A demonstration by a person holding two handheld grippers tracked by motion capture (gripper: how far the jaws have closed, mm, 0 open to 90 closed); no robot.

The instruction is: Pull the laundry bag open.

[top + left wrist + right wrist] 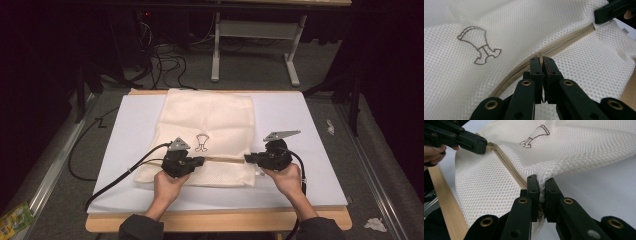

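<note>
A cream mesh bag (210,115) lies flat on a white board (305,150), with a small outline logo (202,141) printed on it. A tan zipper (225,159) crosses the bag near its front end. My left gripper (201,161) is at the zipper's left end. In the left gripper view its jaws are shut on the zipper pull (541,57), beside the logo (480,47). My right gripper (246,158) is at the zipper's right end. In the right gripper view it (542,183) pinches the bag's mesh edge (544,176) where the zipper (506,160) ends.
The board rests on a wooden table (215,221) whose front edge is by the person's forearms. Cables (165,65) and a white desk frame (255,30) stand on the floor behind. Crumpled paper (375,224) lies at the right, a green packet (15,220) at the left.
</note>
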